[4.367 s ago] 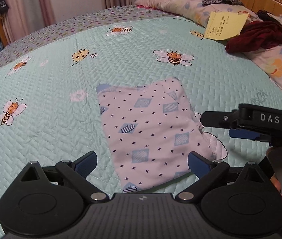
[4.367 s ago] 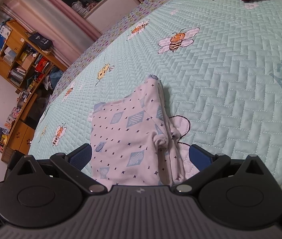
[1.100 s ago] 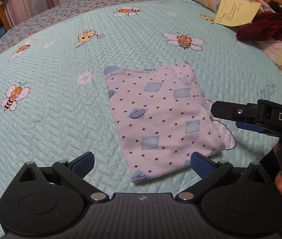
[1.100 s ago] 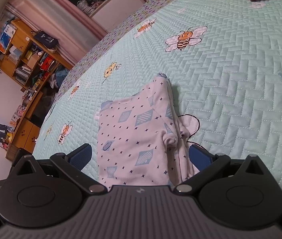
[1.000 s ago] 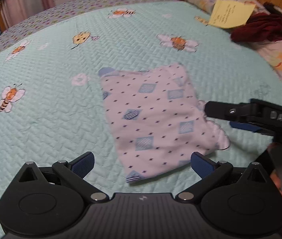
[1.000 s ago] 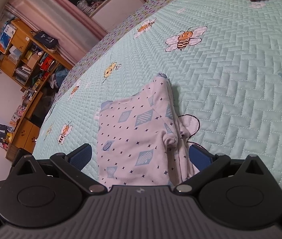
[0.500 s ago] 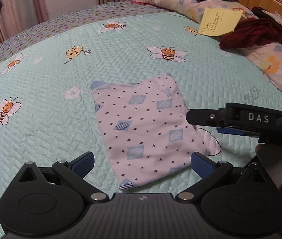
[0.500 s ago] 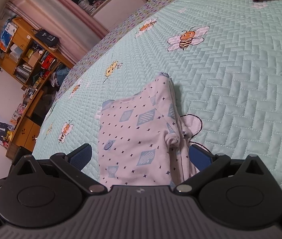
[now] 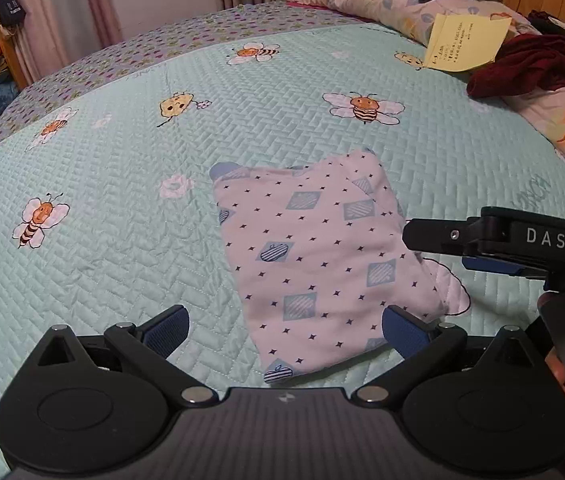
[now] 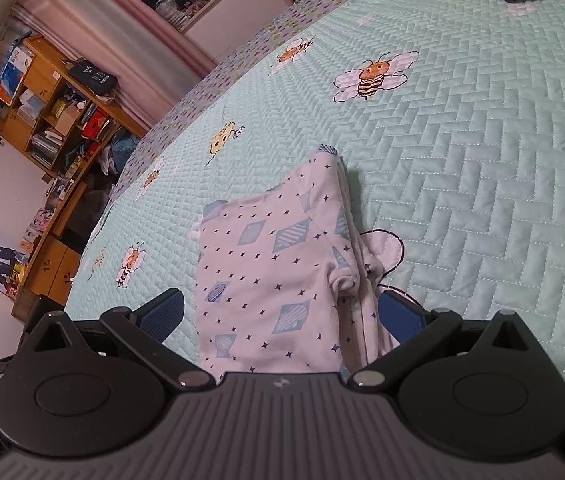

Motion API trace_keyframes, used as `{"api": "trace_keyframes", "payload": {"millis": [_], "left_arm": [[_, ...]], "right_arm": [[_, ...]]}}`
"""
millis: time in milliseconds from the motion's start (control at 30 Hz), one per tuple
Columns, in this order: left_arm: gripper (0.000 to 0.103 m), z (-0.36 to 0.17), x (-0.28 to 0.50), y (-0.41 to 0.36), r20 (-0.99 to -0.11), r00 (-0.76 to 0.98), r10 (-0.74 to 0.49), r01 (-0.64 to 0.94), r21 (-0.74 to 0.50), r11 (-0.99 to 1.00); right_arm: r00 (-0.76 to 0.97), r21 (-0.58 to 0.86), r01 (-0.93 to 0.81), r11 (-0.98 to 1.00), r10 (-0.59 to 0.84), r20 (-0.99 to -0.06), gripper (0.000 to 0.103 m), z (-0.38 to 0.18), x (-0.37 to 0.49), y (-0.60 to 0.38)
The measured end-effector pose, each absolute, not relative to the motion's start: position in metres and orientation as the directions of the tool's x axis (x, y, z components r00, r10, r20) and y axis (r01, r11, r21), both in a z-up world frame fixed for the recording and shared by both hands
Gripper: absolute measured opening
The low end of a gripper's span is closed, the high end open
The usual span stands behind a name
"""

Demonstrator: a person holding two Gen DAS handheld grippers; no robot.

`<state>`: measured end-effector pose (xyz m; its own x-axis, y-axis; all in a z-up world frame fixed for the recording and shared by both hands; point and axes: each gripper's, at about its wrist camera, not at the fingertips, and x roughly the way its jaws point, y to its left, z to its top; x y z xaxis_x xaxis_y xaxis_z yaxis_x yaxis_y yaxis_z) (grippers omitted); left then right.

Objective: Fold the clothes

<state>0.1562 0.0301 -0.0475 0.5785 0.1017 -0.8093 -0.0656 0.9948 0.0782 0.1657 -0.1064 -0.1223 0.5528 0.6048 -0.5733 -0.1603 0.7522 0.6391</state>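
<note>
1. Both claws stand wide open with nothing held. In the left wrist view the left gripper (image 9: pixel 284 326) fills the bottom of the frame, its blue-padded fingers (image 9: pixel 164 330) spread far apart. The right wrist view shows the right gripper (image 10: pixel 280 316) the same way, pads splayed at either side of the lower frame.

2. Just past the left gripper, at centre frame, lies the folded garment (image 9: pixel 322 268), white with small dark stars and pale blue diamonds. Its near corner sits between the left fingers' line, the cloth flat on the bed and touched by neither pad.

3. In the right wrist view the folded garment (image 10: pixel 278 280) starts right at the gripper body and runs up the middle of the frame. Its layered right edge lies close against the right-hand pad; whether they touch I cannot tell.

4. At the right of the left wrist view the right gripper (image 9: pixel 434 236) comes in from the side, its black finger tip just beside the garment's right edge. A hand (image 9: pixel 562 372) grips its handle at the lower right.

5. Under it all is a mint-green quilted bedspread (image 9: pixel 122 168) printed with bees.

6. Farther back, upper right of the left view, a dark red garment (image 9: pixel 534 66) and a yellow paper (image 9: pixel 466 42) rest against floral pillows (image 9: pixel 386 0).

7. Upper left of the right view holds pink curtains (image 10: pixel 122 44) and a crowded wooden bookshelf (image 10: pixel 46 120).
</note>
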Motion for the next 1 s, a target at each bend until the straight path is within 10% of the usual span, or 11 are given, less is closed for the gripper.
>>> {"api": "trace_keyframes", "payload": {"millis": [1000], "left_arm": [[0.102,-0.052,0.156,0.037,-0.841,0.532,0.095,-0.081,0.061,0.995]], "right_arm": [[0.547,0.65,-0.167,0.741,0.618,-0.564,0.103,-0.122,0.165,-0.106]]}}
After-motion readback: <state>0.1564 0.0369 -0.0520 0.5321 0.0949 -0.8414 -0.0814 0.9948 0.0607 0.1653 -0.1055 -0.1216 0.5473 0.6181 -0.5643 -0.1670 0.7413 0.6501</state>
